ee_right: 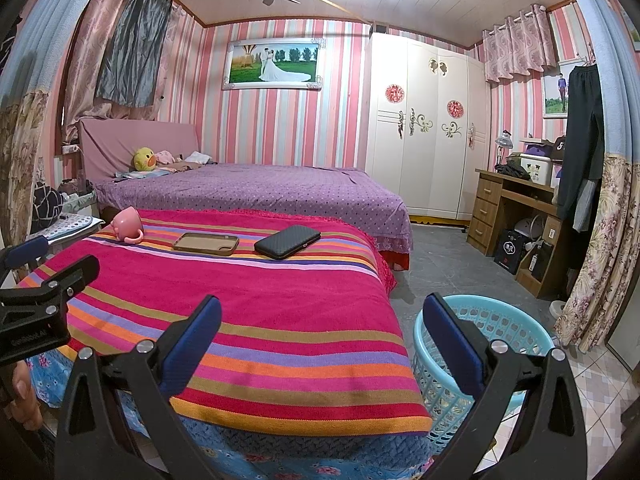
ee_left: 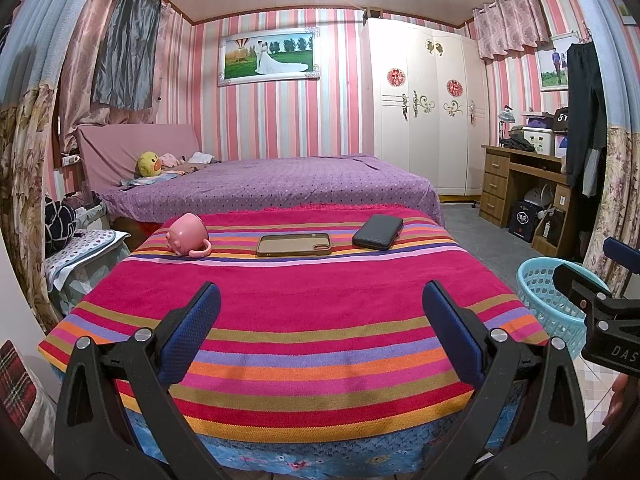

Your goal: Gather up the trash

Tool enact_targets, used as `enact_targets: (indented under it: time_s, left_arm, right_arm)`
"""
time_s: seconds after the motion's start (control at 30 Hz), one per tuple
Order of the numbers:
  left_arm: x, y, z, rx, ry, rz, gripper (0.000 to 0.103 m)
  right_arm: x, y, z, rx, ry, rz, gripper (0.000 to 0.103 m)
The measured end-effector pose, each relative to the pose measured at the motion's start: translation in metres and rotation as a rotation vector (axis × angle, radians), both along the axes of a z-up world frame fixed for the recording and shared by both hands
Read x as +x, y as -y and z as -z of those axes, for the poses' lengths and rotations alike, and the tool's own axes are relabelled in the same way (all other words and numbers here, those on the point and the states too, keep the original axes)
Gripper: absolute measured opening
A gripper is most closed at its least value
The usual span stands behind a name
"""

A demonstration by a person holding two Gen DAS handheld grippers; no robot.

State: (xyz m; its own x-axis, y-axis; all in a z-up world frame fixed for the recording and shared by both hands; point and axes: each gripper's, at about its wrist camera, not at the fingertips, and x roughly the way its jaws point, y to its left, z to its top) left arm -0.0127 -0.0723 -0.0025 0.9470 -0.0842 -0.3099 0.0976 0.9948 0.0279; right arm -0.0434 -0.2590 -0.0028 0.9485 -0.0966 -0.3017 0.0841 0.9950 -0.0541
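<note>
Left wrist view: left gripper (ee_left: 322,330) hovers low-centre, jaws wide, holding nothing; pink ceramic mug (ee_left: 188,235), tan phone case (ee_left: 294,244) and black wallet (ee_left: 377,231) line mid-frame on the striped surface (ee_left: 300,308).

Right wrist view: right gripper (ee_right: 322,336) likewise empty; light-blue plastic basket (ee_right: 502,332) lower right. No obvious trash; start or finish, can't say.

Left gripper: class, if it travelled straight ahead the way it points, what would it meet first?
Probably the phone case, lying on the striped cloth dead ahead of the open left gripper. Depth is unclear; it might pass above it.
</note>
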Motion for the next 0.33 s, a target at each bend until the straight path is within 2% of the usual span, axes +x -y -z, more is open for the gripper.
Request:
enact_targets:
  time_s: [0.33]
  left_arm:
    - [0.001, 0.0056, -0.0061, -0.001, 0.003, 0.007, 0.098]
  right_arm:
    - [0.0005, 0.0002, 0.0008, 0.0, -0.001, 0.0, 0.098]
